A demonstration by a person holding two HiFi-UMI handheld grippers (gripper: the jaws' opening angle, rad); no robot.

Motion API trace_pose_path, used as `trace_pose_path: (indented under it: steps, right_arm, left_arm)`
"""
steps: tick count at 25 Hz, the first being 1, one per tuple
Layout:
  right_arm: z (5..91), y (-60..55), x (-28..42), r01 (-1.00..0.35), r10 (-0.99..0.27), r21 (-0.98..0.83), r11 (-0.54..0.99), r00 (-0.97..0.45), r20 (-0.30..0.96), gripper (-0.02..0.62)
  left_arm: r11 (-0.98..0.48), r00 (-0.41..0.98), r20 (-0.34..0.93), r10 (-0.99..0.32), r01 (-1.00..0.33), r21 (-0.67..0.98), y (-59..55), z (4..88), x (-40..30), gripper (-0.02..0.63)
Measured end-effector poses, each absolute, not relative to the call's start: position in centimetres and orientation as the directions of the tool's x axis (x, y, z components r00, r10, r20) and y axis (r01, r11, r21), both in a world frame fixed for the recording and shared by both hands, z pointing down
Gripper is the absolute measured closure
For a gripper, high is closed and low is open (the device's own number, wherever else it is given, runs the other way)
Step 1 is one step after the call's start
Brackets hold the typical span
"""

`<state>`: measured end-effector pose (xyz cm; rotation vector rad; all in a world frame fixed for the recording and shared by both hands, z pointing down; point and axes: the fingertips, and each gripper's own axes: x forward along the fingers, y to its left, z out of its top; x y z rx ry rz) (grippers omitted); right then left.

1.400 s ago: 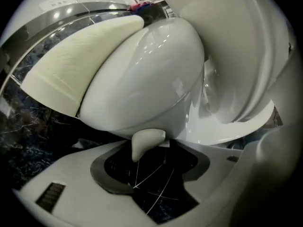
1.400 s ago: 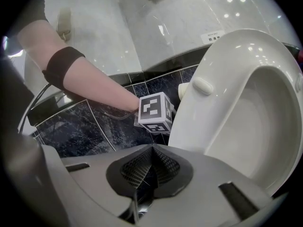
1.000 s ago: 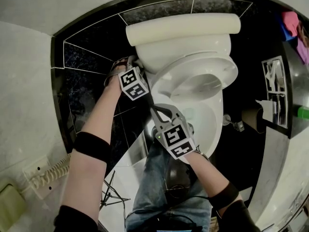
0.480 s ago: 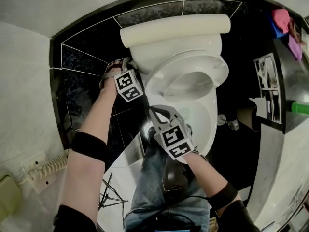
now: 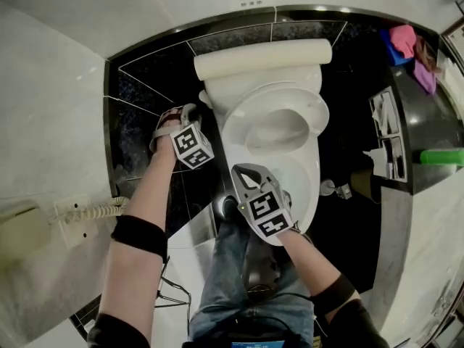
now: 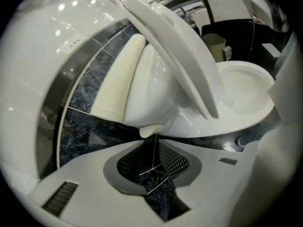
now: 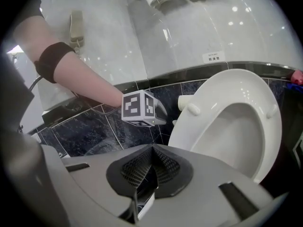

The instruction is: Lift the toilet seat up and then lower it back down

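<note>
The white toilet seat (image 5: 239,125) stands raised at a slant over the bowl (image 5: 304,187), in front of the cream tank lid (image 5: 261,58). In the left gripper view the seat (image 6: 182,56) shows edge-on above the bowl (image 6: 244,96). My left gripper (image 5: 190,114) hangs beside the toilet's left side, apart from it. Its jaws (image 6: 154,167) have just been closing and still show a narrow gap with only dark tile between them. My right gripper (image 5: 239,171) is at the bowl's front left, its jaws (image 7: 150,162) together and empty. The right gripper view faces the seat's underside (image 7: 222,93).
A corded phone (image 5: 87,212) hangs on the left wall. Black tiles surround the toilet. A dark shelf on the right carries a green item (image 5: 442,156) and pink cloths (image 5: 402,38). A metal valve (image 5: 337,189) sits right of the bowl. The person's legs (image 5: 239,267) stand before it.
The left gripper has drawn away from the toilet's left side and risen. The right gripper has risen a little. The seat stays raised.
</note>
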<state>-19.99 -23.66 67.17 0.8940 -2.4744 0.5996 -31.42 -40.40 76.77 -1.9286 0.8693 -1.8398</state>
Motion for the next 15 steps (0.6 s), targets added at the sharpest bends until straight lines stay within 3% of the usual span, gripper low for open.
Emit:
trace_pose_path:
  steps: [4,10,15]
  right_arm:
    - [64.7,-21.8,-18.2,-0.679,-0.494,-0.22,0.7,-0.684,0.538,0.594]
    - [60.8,-18.4,-13.2,-0.696,-0.515,-0.183,0.695,-0.659,0.549,0.594]
    - [57.5,-15.3,-7.1,-0.728,-0.551,-0.15,0.669,-0.622,0.557,0.594]
  left_arm:
    - [-0.698,0.014,0.745,-0.667,-0.361,-0.618,-36.8,71.5,-29.9,0.597]
    - [-0.618,0.09,0.705,-0.703,-0.568,-0.544,-29.1,63.3,-26.0,0.598]
    - [-0.514,0.175,0.643,-0.745,-0.766,-0.387,-22.0,57.0,-21.9,0.598]
